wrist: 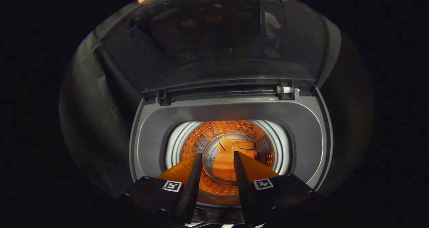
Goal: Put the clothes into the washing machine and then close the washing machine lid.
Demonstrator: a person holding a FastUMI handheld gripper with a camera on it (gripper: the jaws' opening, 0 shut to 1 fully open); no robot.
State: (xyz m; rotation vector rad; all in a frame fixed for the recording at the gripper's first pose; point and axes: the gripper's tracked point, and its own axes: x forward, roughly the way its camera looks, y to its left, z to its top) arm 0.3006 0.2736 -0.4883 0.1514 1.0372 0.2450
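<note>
Clothes (231, 159) lie down in the washing machine's drum (214, 137), and the gripper (218, 159) hangs right above them with its two fingers (193, 177) apart, nothing caught between them. Through the gap between the fingers you can see the orange garment crumpled on the drum floor, a few thin dark lines running across its folds. It's well below the fingertips, not touching them. Around the garment, the perforated drum wall glows orange, and a pale ring (174, 144) circles the drum mouth just outside the fingers on either side. Beyond that comes the grey top deck of the washing machine (234, 112), sloping into the opening. Farther ahead of the gripper, the washing machine lid (214, 40) stands raised, a dark see-through panel tilted back on its hinge, with a small white hinge piece (286, 89) at the right end of its lower edge. Everything past the machine is dim.
</note>
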